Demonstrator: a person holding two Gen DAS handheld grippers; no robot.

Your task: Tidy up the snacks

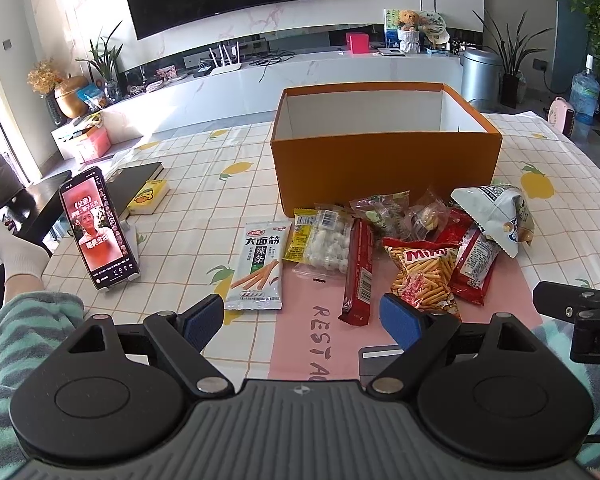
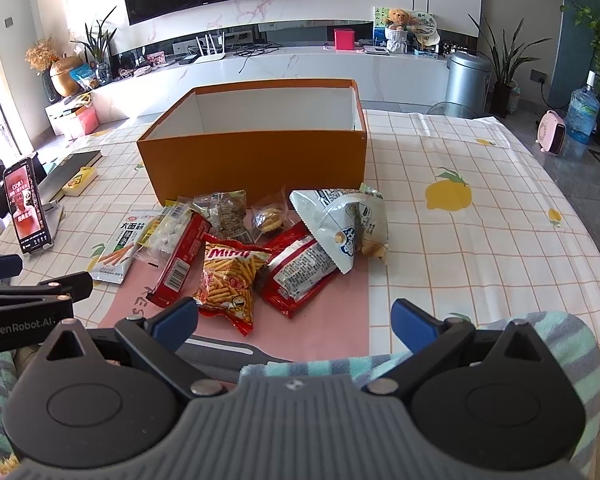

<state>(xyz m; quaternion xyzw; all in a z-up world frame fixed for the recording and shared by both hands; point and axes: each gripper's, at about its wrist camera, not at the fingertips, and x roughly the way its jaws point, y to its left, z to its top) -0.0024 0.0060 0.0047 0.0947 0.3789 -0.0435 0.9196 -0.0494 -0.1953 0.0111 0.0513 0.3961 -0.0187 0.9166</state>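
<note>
Lemon-print cloth covers the counter (image 2: 480, 240). Left gripper (image 1: 302, 322) and right gripper (image 2: 294, 322) hover at the near edge, jaws apart and empty. Beyond them, snack packets (image 2: 236, 264) lie heaped, the red bar (image 1: 358, 272) running near-to-far. Behind stands the open orange box (image 1: 384, 160).

We see orange box (image 1: 384, 160), white inside; white tablecloth (image 2: 480, 216), orange grid, yellow lemons; pink mat (image 1: 320, 340); red-yellow Mimi bag (image 2: 230, 280); teal-grey striped sleeve (image 1: 32, 320); blue gripper pads (image 2: 414, 322).
</note>
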